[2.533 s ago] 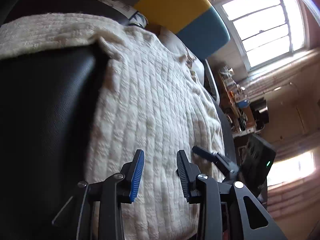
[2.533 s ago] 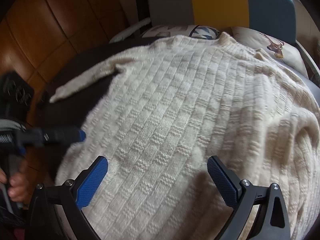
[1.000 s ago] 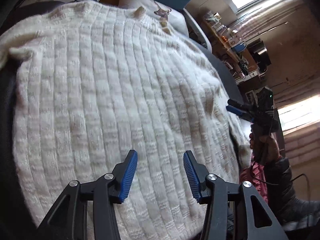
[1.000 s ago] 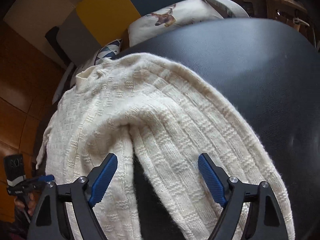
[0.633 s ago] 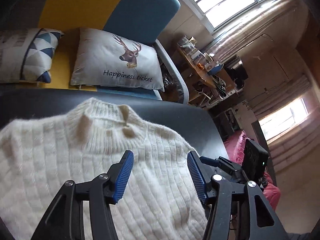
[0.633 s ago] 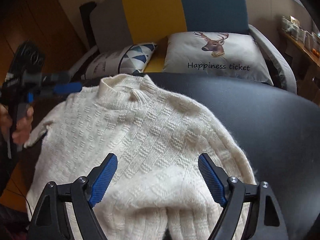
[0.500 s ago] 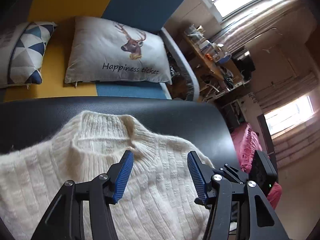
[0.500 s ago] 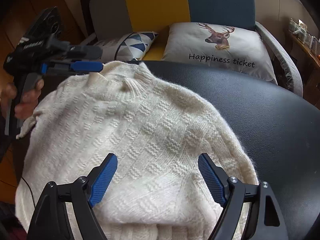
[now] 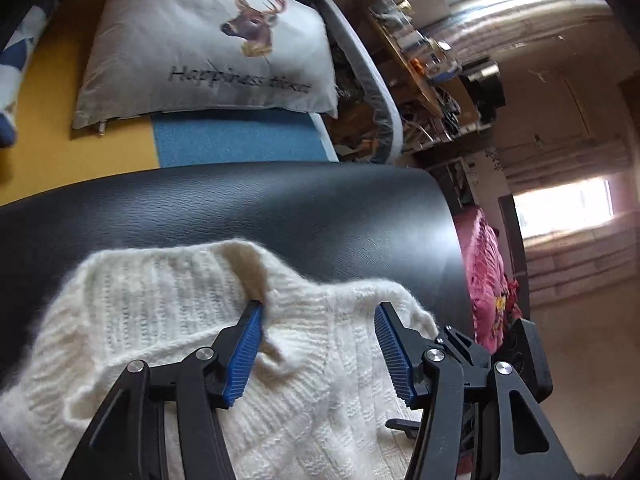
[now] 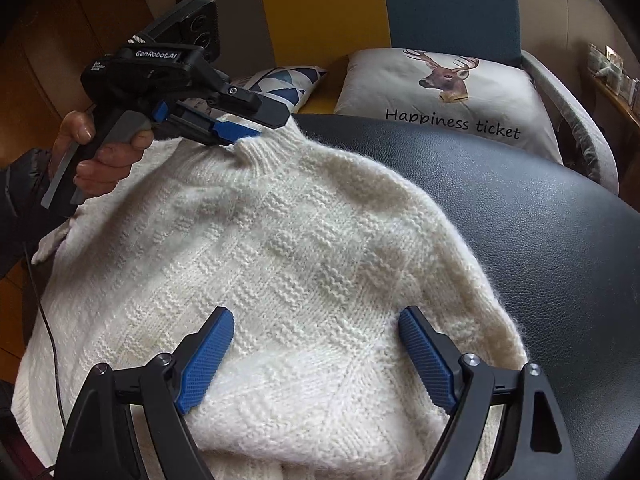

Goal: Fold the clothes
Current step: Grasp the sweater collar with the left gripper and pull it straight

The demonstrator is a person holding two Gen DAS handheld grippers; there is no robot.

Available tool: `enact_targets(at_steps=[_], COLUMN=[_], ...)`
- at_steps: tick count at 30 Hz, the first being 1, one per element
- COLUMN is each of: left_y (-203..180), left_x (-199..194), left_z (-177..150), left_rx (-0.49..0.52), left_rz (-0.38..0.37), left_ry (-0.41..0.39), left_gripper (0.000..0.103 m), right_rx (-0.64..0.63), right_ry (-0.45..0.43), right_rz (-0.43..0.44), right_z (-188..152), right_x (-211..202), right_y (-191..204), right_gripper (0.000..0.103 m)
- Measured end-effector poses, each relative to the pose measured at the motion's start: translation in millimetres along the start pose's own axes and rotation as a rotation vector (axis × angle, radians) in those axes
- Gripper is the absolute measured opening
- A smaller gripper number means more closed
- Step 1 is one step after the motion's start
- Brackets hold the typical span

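The white knitted sweater [image 10: 288, 264] lies flat on the black surface [image 10: 540, 216]. It looks soft, thick and limp, best taken at the collar or shoulders. The left gripper [image 9: 318, 346] has its jaws apart at the collar; the right gripper [image 10: 316, 356], jaws apart, hovers near.

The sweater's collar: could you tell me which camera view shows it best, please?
The left wrist view: the collar fills the near foreground, one open finger of the left gripper at its rim. The right wrist view shows it small, partly behind that gripper.
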State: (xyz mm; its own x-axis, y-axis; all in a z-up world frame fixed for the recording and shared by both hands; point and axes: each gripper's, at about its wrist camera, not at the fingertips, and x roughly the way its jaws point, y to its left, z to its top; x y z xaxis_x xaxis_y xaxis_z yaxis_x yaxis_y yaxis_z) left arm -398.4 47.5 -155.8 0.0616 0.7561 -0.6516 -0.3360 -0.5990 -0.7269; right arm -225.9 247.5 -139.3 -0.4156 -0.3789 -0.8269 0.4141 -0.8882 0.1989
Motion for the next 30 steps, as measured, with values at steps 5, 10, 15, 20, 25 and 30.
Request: enact_targets(at_steps=[5,10,15,20,25,30], left_y=[-20.8,2.3,-5.1,-10.0,10.3,44.6], left_x=[1.8,15.5,15.5,-20.2,-88.6,-133.6], left_z=[4.9,9.0,6.9,-16.7,-57.0,-80.0], left_rx=[0.114,0.084,0.075,0.023,-0.034,-0.051], left_rz=[0.049,0.186,0.215,0.148,0.183,0.386], left_ry=[-0.091,-0.134,-0.116,-0.169,-0.315,-0.39], left_gripper=[0.004,0.003,0.006,0.05,0.05,0.05], right_rx=[-0.018,-0.072,-0.079,-0.07,-0.044,-0.028], right_ry=[-0.04,-0.032,-0.001,0.023,0.056,-0.004], right_rz=[0.004,-0.06,-0.095,-0.104,-0.132,-0.048], right_z=[-8.6,-12.4,-12.1,-7.4,6.8,34.6], right_x=[-0.5,3.4,2.6,1.0,-3.3,-15.8], right_y=[0.1,10.5,6.2,4.1,9.1,36.5], right_gripper=[0.089,0.089,0.089,0.09,0.089,0.089])
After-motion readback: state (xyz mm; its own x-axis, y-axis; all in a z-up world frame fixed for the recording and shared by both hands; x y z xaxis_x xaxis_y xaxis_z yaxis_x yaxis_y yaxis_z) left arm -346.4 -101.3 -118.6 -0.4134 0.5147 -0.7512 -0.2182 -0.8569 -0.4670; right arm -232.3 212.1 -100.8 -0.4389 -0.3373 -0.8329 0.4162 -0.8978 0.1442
